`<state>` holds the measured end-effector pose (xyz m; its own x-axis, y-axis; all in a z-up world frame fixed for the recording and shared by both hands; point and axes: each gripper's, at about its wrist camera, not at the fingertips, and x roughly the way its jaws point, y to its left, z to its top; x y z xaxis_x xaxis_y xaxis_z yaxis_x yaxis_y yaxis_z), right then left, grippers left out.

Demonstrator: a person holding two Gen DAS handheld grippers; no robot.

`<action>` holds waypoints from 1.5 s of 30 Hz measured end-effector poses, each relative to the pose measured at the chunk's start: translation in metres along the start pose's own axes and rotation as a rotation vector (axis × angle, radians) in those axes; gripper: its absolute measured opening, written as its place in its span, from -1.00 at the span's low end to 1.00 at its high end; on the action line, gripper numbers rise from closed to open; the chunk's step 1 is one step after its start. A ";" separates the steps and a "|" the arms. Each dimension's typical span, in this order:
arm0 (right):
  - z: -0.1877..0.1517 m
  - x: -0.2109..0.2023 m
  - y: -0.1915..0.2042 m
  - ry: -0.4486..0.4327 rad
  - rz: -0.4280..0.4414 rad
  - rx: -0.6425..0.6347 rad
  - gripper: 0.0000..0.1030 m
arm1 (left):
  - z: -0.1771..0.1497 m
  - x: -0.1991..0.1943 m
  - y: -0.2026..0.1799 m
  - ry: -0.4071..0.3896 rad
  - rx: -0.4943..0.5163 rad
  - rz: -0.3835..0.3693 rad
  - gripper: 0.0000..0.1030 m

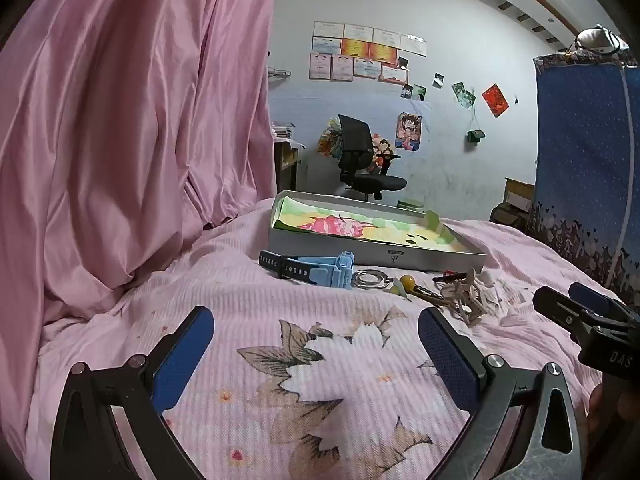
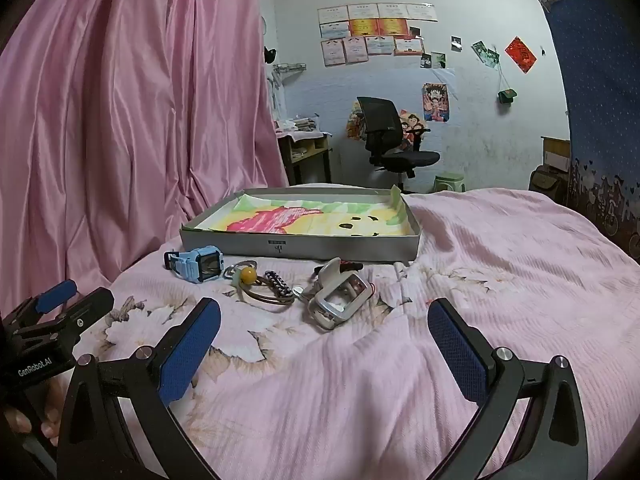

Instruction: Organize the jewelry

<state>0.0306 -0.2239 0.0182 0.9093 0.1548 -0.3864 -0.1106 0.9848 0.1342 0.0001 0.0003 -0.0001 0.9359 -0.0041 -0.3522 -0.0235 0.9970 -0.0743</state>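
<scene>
Jewelry pieces (image 2: 276, 292) overlap before the box (image 2: 296, 246), individually indistinct.

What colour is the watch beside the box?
Light blue watch, clearest in the right wrist view.

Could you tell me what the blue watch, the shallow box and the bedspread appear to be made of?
The blue watch looks like moulded plastic with a matte, rubbery strap and a glossy face. The shallow box seems to be grey cardboard: thin, matte walls with sharp folds, lined with printed paper or cloth. The bedspread is woven fabric, soft and matte, with fine ribs, wrinkles and a floral print.
</scene>
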 end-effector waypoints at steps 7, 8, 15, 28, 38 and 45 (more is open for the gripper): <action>0.000 0.000 -0.001 -0.008 0.002 0.005 0.98 | 0.000 0.001 0.001 0.002 0.004 -0.003 1.00; 0.000 0.000 0.000 -0.009 0.002 0.004 0.98 | 0.000 0.001 0.002 0.002 0.005 -0.003 1.00; 0.000 0.000 -0.001 -0.009 0.004 0.008 0.98 | 0.000 0.001 0.001 -0.001 0.012 0.001 1.00; 0.000 -0.001 -0.001 -0.010 0.005 0.009 0.98 | 0.000 0.001 0.000 -0.002 0.016 0.001 1.00; 0.000 -0.001 -0.001 -0.010 0.005 0.011 0.98 | 0.000 0.001 -0.001 -0.002 0.019 0.002 1.00; 0.000 -0.001 -0.001 -0.010 0.005 0.012 0.98 | 0.000 0.001 -0.001 -0.002 0.020 0.003 1.00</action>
<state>0.0294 -0.2251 0.0181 0.9127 0.1590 -0.3764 -0.1107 0.9829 0.1469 0.0008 -0.0005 -0.0002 0.9367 -0.0014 -0.3501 -0.0189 0.9983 -0.0545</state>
